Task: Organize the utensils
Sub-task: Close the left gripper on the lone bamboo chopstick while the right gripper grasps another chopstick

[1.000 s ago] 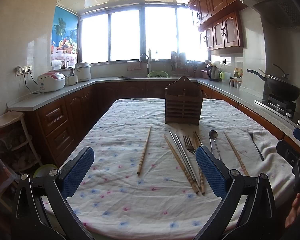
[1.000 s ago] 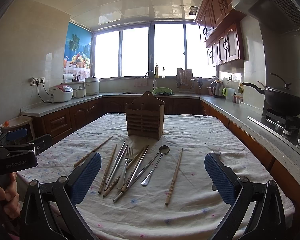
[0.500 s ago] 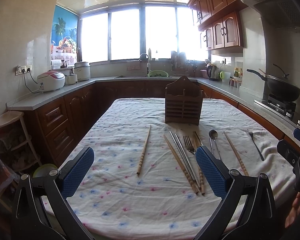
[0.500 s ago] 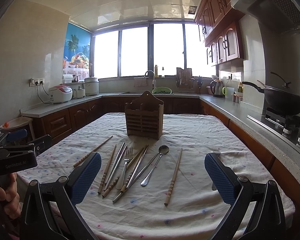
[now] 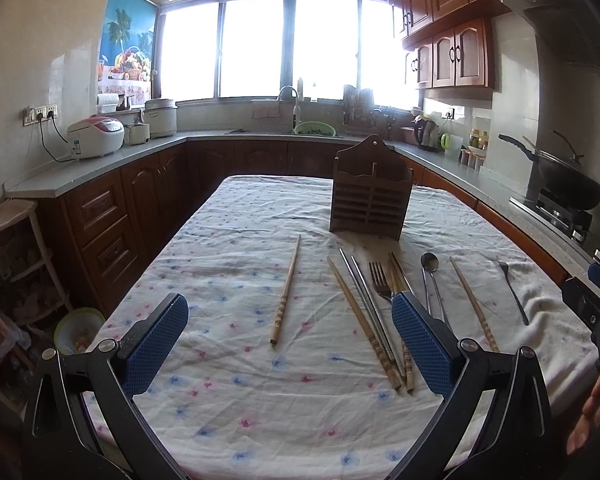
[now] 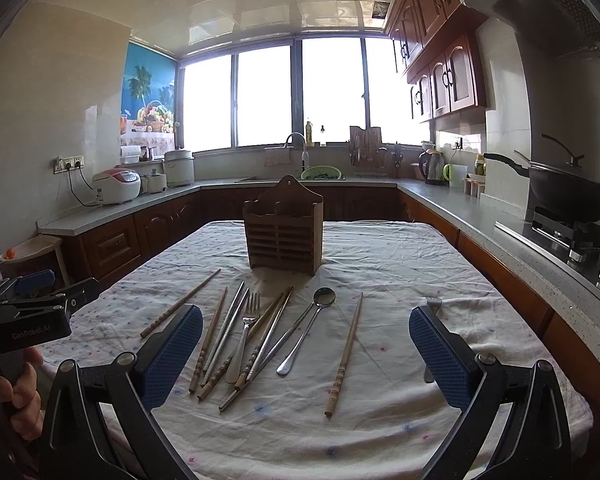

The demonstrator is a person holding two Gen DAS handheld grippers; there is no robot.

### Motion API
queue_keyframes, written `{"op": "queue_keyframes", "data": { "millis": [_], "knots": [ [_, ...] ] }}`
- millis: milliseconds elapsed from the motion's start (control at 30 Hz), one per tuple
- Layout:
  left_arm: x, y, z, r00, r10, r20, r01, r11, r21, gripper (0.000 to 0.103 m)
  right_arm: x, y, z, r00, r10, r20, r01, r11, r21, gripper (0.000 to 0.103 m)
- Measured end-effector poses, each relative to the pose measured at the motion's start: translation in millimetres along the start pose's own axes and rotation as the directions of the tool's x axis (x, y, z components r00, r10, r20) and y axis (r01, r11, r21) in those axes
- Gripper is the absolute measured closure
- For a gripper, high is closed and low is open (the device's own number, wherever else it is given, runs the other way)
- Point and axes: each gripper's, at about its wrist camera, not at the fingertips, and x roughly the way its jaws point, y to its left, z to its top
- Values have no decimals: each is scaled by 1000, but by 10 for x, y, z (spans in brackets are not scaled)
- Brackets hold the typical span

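A wooden utensil holder (image 5: 370, 196) stands upright mid-table; it also shows in the right wrist view (image 6: 283, 232). In front of it lie several wooden chopsticks, metal chopsticks, a fork (image 5: 380, 280), a spoon (image 5: 431, 276) and a small fork (image 5: 512, 292) at the right. One wooden chopstick (image 5: 286, 290) lies alone to the left. In the right wrist view the fork (image 6: 246, 328), spoon (image 6: 310, 328) and a lone chopstick (image 6: 346, 354) show. My left gripper (image 5: 290, 344) is open and empty above the near table. My right gripper (image 6: 306, 356) is open and empty, above the utensils.
The table has a white flowered cloth (image 5: 228, 264). Kitchen counters run around the table, with rice cookers (image 5: 96, 136) at the left, a sink (image 5: 296, 128) at the back and a wok on the stove (image 5: 568, 188) at the right. A shelf rack (image 5: 8, 264) stands at the left.
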Motion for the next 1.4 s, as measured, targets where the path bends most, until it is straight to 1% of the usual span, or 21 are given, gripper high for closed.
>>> {"op": "queue_keyframes", "data": {
  "millis": [133,233,367,500,567,633,667,733,800,900,967,1033,1100,1167,1333,1400],
  "knots": [
    [178,72,74,999,-13,-42,12,1000,-20,0,111,-49,40,1000,13,-27,-13,1000,20,0],
    [363,90,140,995,-25,-91,23,999,-24,0,246,-123,73,998,30,-64,-26,998,53,0],
    [626,120,229,987,-41,-153,36,999,-37,0,450,-196,126,993,34,-113,-26,997,78,0],
    [897,115,352,978,-52,-203,47,998,-30,0,679,-248,213,986,44,-159,-29,995,95,2],
    [1035,102,412,972,-62,-225,59,998,-22,0,800,-276,258,981,57,-184,-38,993,110,6],
    [1180,91,465,965,-66,-253,64,998,-13,3,933,-303,292,974,69,-215,-43,991,126,11],
    [1257,83,485,961,-71,-267,71,997,-9,5,1001,-319,306,970,74,-230,-43,990,135,12],
    [1411,80,528,952,-78,-297,79,997,-8,9,1142,-355,324,962,76,-261,-38,988,147,20],
    [1563,75,569,943,-82,-322,85,996,-7,14,1297,-415,344,952,79,-295,-32,986,163,25],
    [1788,49,632,932,-83,-353,89,996,1,18,1512,-486,360,938,70,-340,-11,985,174,40],
    [1933,37,667,923,-83,-374,93,996,8,22,1668,-542,359,927,68,-370,1,983,183,44],
    [2086,29,700,914,-86,-397,100,995,16,24,1843,-604,346,913,67,-402,13,981,194,55],
    [2238,32,729,903,-83,-421,101,995,19,31,2004,-656,322,899,67,-432,25,979,204,60],
    [2371,35,747,893,-88,-441,105,994,15,35,2161,-695,295,886,66,-458,35,977,209,62],
    [2693,32,752,874,-78,-480,101,995,20,36,2436,-792,206,858,59,-510,63,974,218,69],
    [2828,28,734,863,-74,-500,100,995,25,41,2519,-820,173,849,51,-526,74,974,214,69]
  ]
}}
